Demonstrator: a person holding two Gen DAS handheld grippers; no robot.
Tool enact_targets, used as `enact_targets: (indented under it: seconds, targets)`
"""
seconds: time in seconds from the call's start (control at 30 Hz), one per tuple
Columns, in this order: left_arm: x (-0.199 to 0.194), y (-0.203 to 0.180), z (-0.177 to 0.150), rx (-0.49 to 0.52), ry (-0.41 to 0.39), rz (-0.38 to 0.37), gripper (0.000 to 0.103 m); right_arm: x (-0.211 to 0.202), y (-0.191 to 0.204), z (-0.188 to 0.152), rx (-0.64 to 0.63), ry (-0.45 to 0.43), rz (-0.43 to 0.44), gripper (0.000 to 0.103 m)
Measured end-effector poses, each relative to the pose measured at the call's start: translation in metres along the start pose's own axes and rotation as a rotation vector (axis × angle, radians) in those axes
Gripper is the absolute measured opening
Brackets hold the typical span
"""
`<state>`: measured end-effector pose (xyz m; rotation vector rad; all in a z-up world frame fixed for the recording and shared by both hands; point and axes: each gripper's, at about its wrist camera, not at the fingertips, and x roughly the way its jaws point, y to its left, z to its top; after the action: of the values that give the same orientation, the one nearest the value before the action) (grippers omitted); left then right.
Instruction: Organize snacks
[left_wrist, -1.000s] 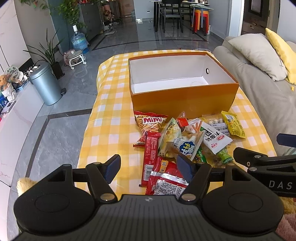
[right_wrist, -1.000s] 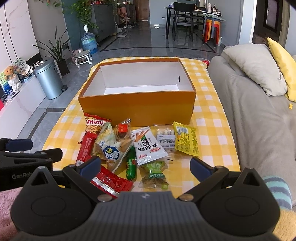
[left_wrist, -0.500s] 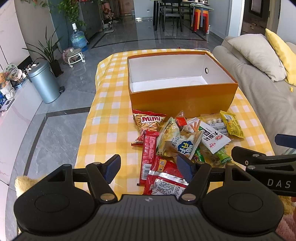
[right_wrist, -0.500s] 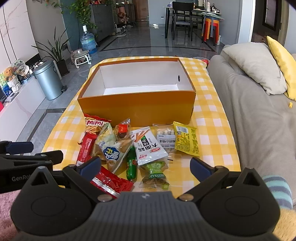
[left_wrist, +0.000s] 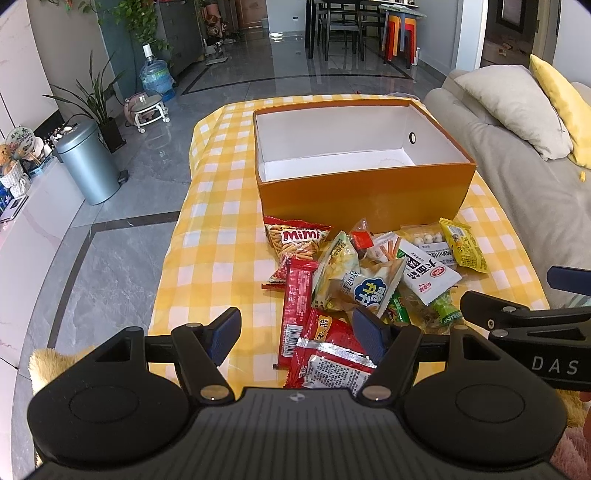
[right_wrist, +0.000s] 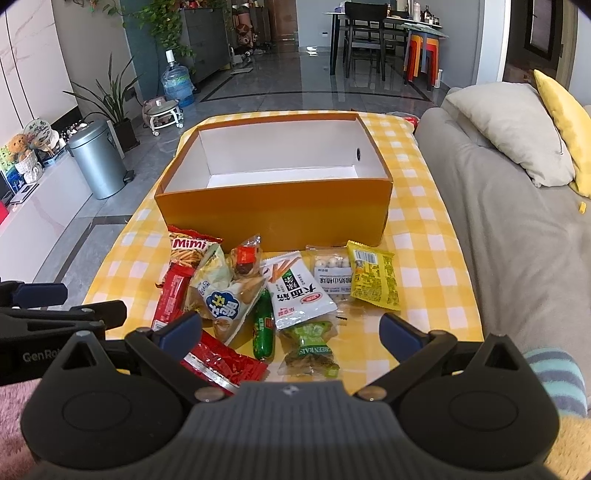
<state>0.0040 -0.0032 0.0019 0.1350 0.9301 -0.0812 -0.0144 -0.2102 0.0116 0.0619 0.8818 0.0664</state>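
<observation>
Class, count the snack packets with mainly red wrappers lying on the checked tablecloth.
3: the Mimi stick-snack bag nearest the orange box, the long red bar beside it, the crinkled red packet nearest the grippers. Others may be hidden.

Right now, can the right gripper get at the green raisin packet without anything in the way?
Probably yes. The right gripper is open and empty, and the green raisin packet lies flat on the tablecloth just ahead between its fingers, uncovered, only its top edge tucked under the white noodle-snack packet.
</observation>
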Motion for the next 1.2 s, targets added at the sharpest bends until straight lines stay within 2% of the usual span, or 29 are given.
enact_targets:
  seconds: [0.87, 0.97, 1.03, 1.1, 1.17, 1.2]
  targets:
    - [0.001, 0.003, 0.003, -0.003, -0.001, -0.015, 0.081, 0.004, -0.002, 0.001, 0.012, 0.015, 0.0, 0.099]
    - [0.003, 0.003, 0.004, -0.003, 0.001, -0.023, 0.08, 0.006, -0.002, 0.0, 0.015, 0.018, 0.009, 0.099]
    - [0.004, 0.004, 0.005, -0.001, 0.005, -0.038, 0.075, 0.009, -0.003, 0.0, 0.021, 0.027, 0.021, 0.099]
    - [0.006, 0.005, 0.006, 0.002, 0.009, -0.06, 0.073, 0.012, -0.005, 0.0, 0.022, 0.031, 0.037, 0.097]
    - [0.01, 0.007, 0.008, -0.001, 0.014, -0.086, 0.071, 0.017, -0.006, 0.0, 0.016, 0.046, 0.055, 0.088]
    - [0.012, 0.007, 0.009, -0.002, 0.021, -0.103, 0.067, 0.02, -0.006, 0.0, 0.014, 0.053, 0.06, 0.086]
